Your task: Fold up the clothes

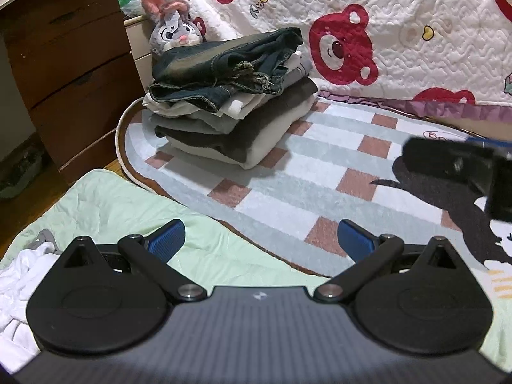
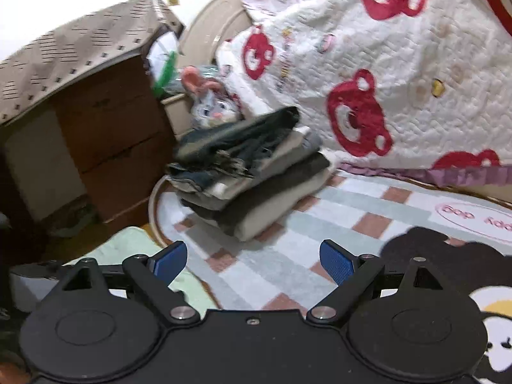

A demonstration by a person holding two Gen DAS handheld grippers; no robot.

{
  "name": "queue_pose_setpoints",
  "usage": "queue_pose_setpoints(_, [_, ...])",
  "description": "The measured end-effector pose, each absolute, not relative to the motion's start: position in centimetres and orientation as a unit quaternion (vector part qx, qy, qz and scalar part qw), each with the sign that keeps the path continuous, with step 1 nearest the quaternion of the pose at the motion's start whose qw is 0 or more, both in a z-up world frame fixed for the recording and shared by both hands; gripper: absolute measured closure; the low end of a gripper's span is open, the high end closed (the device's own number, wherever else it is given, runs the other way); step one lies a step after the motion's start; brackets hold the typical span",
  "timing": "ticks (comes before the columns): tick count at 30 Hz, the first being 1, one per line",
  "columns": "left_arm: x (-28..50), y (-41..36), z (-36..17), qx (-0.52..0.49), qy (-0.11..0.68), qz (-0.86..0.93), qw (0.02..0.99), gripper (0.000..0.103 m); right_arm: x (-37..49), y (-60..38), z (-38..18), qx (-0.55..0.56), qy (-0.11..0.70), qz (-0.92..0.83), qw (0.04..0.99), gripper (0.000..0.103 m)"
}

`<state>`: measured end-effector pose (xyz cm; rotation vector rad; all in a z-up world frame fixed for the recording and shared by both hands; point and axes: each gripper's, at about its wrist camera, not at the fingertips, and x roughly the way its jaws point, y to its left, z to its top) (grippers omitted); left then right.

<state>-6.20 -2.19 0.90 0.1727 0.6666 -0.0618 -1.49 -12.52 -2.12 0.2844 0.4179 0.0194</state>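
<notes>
Both grippers: left (image 1: 260, 240), right (image 2: 252, 260) | fingers wide apart, empty | rug (image 1: 288, 192) bare beside stack (image 1: 230, 102)

Quilt (image 1: 400, 16) w/ red bears: printed word beside a bear, upside down, looks like "Happyday", not fully legible. Checked rug (image 2: 368, 211): pink oval w/ lettering, upside down and blurred, can't read for sure. No other readable text.

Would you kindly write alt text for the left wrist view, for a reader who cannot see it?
The open left gripper hovers, holding nothing, over a pale green quilt and a checked rug. On the rug stands a stack of folded clothes topped by dark jeans, with a crumpled white garment at lower left and a bear-print quilt behind.
</notes>
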Motion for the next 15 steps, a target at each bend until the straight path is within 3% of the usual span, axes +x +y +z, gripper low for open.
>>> queue_pose_setpoints(15, [-6.6, -1.6, 1.7, 0.076, 0.336, -0.036, 0.938, 0.000, -1.9, -11.1, -1.3, 0.117, 0.187, 0.009, 0.975, 0.010])
